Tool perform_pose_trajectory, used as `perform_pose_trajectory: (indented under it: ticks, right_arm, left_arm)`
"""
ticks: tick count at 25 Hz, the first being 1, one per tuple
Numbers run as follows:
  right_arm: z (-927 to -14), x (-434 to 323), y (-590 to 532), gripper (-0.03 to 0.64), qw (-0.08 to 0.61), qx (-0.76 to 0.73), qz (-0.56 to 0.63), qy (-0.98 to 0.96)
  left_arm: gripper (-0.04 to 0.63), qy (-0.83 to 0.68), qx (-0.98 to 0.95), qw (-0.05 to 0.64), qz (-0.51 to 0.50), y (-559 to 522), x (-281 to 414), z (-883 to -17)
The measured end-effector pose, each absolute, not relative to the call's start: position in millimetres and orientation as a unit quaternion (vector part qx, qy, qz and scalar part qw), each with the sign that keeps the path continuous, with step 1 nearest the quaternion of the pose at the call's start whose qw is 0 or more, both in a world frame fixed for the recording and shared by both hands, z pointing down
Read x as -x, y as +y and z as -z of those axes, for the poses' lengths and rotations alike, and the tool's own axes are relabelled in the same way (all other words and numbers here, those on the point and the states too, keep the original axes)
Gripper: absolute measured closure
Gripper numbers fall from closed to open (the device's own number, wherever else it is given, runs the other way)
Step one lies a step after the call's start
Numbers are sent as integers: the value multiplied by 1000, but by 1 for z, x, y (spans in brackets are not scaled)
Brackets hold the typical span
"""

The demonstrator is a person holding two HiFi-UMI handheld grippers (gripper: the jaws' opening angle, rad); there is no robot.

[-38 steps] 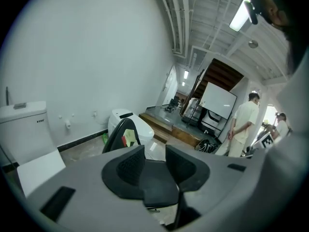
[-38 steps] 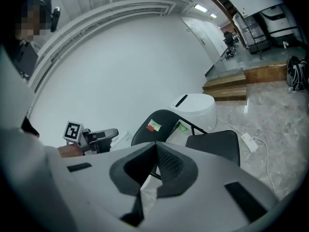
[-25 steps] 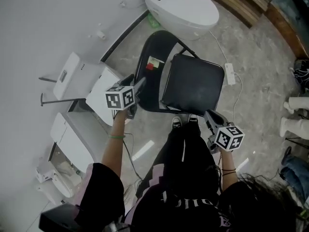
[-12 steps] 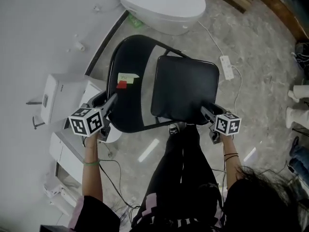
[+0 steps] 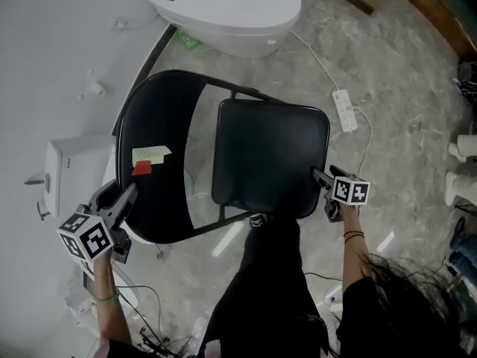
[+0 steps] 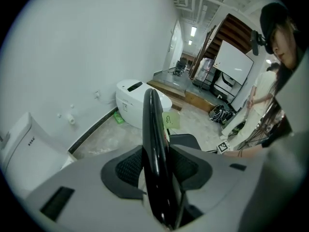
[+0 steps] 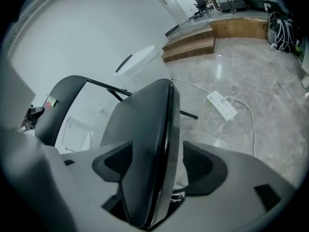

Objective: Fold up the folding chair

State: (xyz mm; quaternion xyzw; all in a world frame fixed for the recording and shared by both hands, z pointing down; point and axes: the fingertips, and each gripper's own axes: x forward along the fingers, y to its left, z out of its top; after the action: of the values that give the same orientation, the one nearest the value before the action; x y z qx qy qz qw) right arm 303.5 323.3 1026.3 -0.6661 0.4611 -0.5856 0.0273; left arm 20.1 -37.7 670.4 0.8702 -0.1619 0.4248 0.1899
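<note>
One scribbled green note (image 5: 151,154) and red tag (image 5: 141,168) mark the backrest (image 5: 149,118).

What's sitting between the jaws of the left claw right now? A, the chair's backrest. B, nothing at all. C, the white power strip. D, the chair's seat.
A: the left gripper view shows the chair's black backrest standing edge-on in the left claw, whose jaws have just been closing on it.
</note>
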Motion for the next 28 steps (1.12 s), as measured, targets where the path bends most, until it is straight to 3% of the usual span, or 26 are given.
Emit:
perform_pose_trajectory:
  ticks: [6,11,15,22,28]
  right_arm:
    - [-1042,-299,315,288,138,590,615,505]
    - [-1056,-284,302,287,147,539,624,546]
    - [-1056,-286,293,288,225,517,633,530]
    - [-1042,-294,286,290,202,562,625,503]
    - [-950,-302,256,326,222,552,608,526]
  left_arm:
    - [440,-168,-868,208,-417,-34,-30,-687]
    - [446,-139,-853,210,-457,-27,-32,-702]
    - [447,-136,-855,212,-454,-27,-35,-701]
    - [508,-82,-858,282,-422,-9,-55,-679]
    - [492,-37,-859,206,-466,25,-87,-620]
